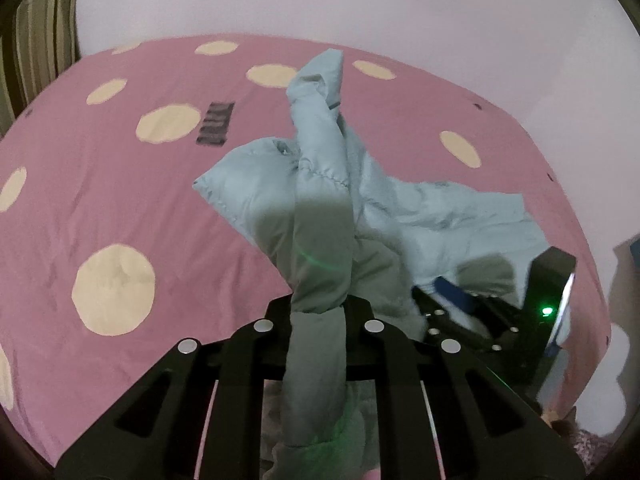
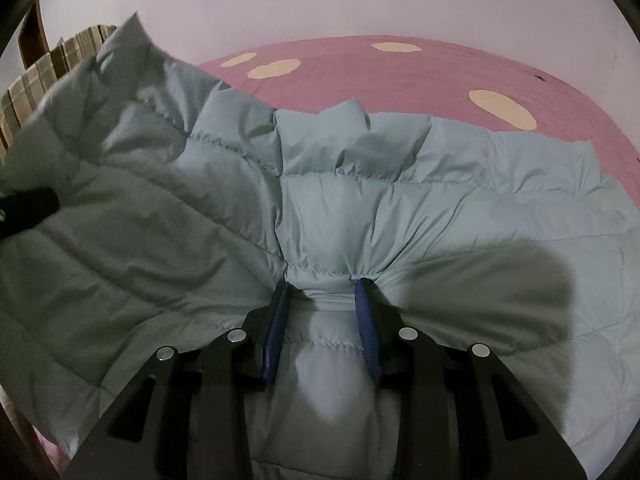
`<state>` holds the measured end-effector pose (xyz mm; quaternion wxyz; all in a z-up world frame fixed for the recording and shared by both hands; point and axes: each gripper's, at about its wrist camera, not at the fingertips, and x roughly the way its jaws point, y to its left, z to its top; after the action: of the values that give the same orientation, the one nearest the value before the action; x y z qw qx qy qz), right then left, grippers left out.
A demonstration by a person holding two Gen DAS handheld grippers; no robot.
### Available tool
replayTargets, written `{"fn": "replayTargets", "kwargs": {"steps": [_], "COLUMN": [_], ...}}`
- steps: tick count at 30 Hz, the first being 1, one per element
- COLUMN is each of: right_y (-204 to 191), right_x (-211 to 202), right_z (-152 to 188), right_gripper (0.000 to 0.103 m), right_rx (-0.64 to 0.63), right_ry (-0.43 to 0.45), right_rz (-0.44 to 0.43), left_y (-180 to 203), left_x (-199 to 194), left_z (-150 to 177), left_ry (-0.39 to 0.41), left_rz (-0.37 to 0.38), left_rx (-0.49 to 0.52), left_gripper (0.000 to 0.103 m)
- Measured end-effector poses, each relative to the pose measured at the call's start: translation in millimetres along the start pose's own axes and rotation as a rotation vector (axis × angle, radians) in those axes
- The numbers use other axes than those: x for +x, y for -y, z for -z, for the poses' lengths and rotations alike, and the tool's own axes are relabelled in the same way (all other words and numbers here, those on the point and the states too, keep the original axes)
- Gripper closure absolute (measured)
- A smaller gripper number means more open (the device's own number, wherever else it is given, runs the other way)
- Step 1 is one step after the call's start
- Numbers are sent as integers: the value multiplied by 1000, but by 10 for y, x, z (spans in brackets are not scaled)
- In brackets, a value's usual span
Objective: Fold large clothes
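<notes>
A pale blue quilted puffer jacket (image 1: 320, 200) lies on a pink bed sheet with cream dots (image 1: 120, 184). My left gripper (image 1: 318, 312) is shut on a bunched strip of the jacket, which hangs lifted off the bed in front of the camera. In the right wrist view the jacket (image 2: 400, 208) spreads wide and fills most of the frame. My right gripper (image 2: 325, 286) is shut on a fold of it between the blue pads (image 2: 276, 328). The right gripper (image 1: 460, 300) also shows in the left wrist view, low on the jacket's right part.
A pale wall (image 1: 360, 0) stands behind the bed. Striped fabric (image 1: 40, 32) hangs at the far left, and plaid fabric (image 2: 48, 64) shows in the right wrist view. A dark label patch (image 1: 215, 123) lies on the sheet. The bed's edge curves down at right.
</notes>
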<state>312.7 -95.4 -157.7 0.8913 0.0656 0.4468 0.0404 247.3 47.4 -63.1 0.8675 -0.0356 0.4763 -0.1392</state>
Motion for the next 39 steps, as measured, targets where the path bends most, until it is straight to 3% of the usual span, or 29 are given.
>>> {"fn": "replayTargets", "kwargs": {"steps": [5, 13, 24, 33, 39], "right_y": [292, 1148, 2122, 2629, 2738], "right_x": [-282, -641, -943, -945, -911], "right_z": [-76, -159, 9, 66, 118], "right_gripper": [68, 68, 66, 66, 66], "right_rx": [52, 141, 294, 382, 403], "right_ry": [45, 82, 128, 145, 136], "right_rz": [-3, 64, 100, 120, 137], "left_y": [317, 1085, 2085, 2496, 2639], "left_x": [-130, -108, 430, 966, 1012], "left_z": [-89, -168, -50, 171, 321], "left_ry": [29, 39, -21, -88, -84], "left_rz": [6, 27, 33, 27, 23], "left_rx": [40, 152, 283, 299, 278], "left_gripper": [92, 92, 92, 91, 91]}}
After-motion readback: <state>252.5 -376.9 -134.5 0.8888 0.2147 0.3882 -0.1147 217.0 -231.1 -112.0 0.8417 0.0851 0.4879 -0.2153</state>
